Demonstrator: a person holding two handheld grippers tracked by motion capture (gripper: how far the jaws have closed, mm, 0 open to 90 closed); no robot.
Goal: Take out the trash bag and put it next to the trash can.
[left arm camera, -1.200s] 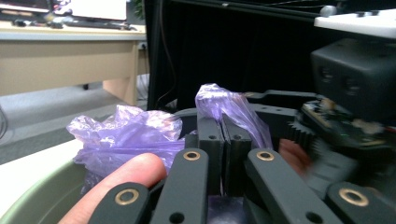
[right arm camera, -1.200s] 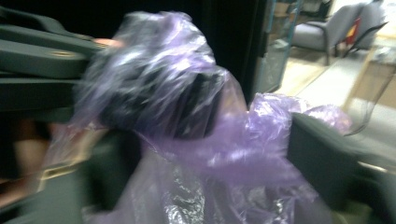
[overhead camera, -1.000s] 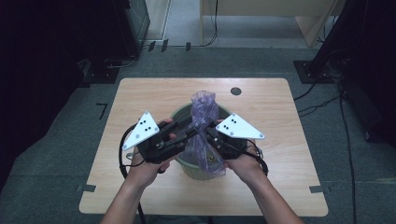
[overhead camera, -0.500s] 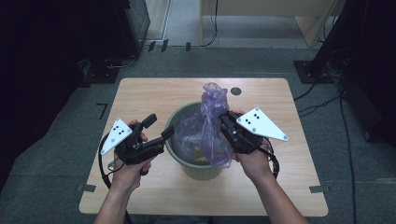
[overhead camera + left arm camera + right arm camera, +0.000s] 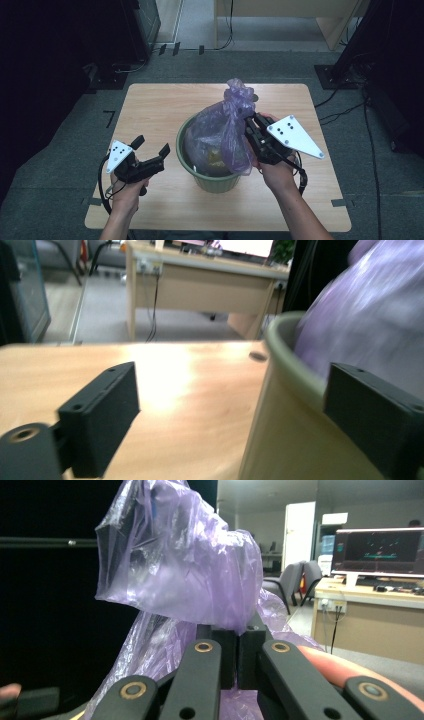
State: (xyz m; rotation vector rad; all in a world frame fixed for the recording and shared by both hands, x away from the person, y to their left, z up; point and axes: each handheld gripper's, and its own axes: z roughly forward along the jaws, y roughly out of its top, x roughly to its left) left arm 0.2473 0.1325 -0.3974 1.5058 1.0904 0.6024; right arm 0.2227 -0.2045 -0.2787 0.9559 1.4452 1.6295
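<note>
Right gripper (image 5: 251,125) pinches the purple bag (image 5: 222,132) (in the green bin (image 5: 212,181)); left gripper (image 5: 151,151) gapes wide beside it.

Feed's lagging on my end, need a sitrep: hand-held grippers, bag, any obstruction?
Right hand-held gripper shut on purple bag neck. Left hand-held gripper open beside green bin. Bag sits in the bin. No obstruction seen.

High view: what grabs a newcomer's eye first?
The bunched purple plastic bag rising out of the green bin at the middle of the wooden table stands out most. The right claw is shut on the bag's gathered neck, just right of the bin. The left claw sits open to the bin's left, holding nothing.
</note>
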